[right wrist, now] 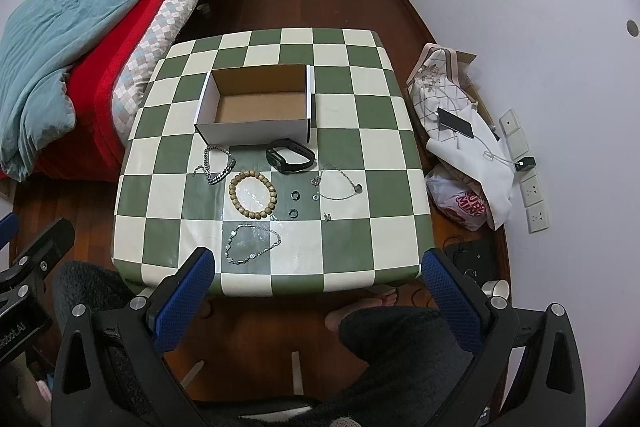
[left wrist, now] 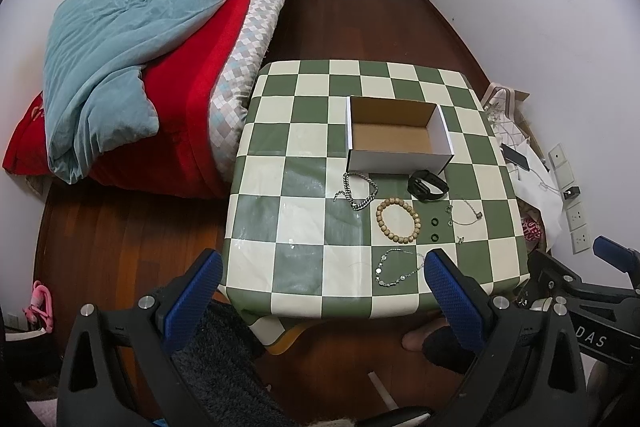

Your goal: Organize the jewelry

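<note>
The jewelry lies spread in a loose cluster on the near half of the green-and-cream checkered surface (right wrist: pixel 352 75), each piece apart from the next, which looks like a layout made for picking them up one at a time. Nearest is a thin silver chain bracelet with round links (right wrist: pixel 251 243). Beyond it sits a ring of tan wooden beads (right wrist: pixel 253 194), with a heavy silver curb-link chain (right wrist: pixel 218 165) to its left and two small dark rings (right wrist: pixel 295 203) to its right. Further right is a fine silver chain with a small charm (right wrist: pixel 340 185), and a tiny silver piece (right wrist: pixel 327 217) near it, too small to identify. A black wrist band (right wrist: pixel 290 155) rests just in front of the box.

That open white cardboard box with a brown inside (right wrist: pixel 256 99) stands at the middle of the surface, just beyond the jewelry, and it is empty. I judge it the place the pieces are meant to go, so nothing has been sorted yet.

The left claw (left wrist: pixel 322 287) and the right claw (right wrist: pixel 318 283) both hang above the near edge of the surface, fingers spread wide, holding nothing. A person's dark fuzzy sleeve (right wrist: pixel 400 347) shows beneath them. A bed with a red cover and a blue-green quilt (left wrist: pixel 120 67) stands to the left.
</note>
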### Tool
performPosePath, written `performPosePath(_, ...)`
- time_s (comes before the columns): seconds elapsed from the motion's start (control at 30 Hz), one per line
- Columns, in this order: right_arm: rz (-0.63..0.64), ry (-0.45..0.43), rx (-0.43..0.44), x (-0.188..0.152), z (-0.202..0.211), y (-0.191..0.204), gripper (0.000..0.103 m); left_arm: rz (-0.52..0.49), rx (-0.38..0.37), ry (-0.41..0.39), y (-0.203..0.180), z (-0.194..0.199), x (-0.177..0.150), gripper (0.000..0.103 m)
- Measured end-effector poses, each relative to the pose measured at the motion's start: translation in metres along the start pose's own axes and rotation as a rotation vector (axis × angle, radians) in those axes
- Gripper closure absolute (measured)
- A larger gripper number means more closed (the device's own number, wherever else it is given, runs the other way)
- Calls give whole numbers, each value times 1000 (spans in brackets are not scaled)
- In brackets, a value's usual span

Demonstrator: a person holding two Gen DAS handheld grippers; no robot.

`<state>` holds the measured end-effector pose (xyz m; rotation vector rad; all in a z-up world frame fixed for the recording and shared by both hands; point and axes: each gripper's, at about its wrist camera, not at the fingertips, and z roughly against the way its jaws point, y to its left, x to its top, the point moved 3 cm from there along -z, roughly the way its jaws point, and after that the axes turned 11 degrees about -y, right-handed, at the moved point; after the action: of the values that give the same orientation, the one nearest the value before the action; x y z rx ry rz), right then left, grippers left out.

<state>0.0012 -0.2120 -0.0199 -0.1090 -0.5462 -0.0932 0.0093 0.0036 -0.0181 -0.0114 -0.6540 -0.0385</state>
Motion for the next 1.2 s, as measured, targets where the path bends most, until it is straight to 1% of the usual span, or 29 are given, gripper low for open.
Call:
performPosePath(0.1, -1, -1, 1, -5, -7, 3, 0, 0, 3, 0, 1, 2, 1, 0)
performPosePath(0.13, -1, -2, 2, 0, 3, 4, 0, -1, 3, -1, 0, 3, 2, 0)
performPosePath(0.27, -2, -7, 5, 2, 10, 2, 0, -2, 2, -3, 0, 4, 3, 0)
performPosePath(0.43, -1, -7, 5, 3, 6, 0, 0, -3, 1, -5, 0, 5, 4, 0)
performPosePath(0.47, -2, -8, 5, 5, 8, -1, 0, -3, 0, -6, -3, 11, 7, 0)
performPosePath(0.5, -2, -8, 5, 0, 8, 4, 0, -3, -1, -6, -4, 12, 8, 0)
performPosePath(0.63, -2, -10, 6, 1, 8, 3, 0, -5, 1, -7, -5, 16, 11, 0)
performPosePath(1.2, -3, -15, 9, 7, 12, 5, 0, -3, -3, -18, -7, 21, 16, 0)
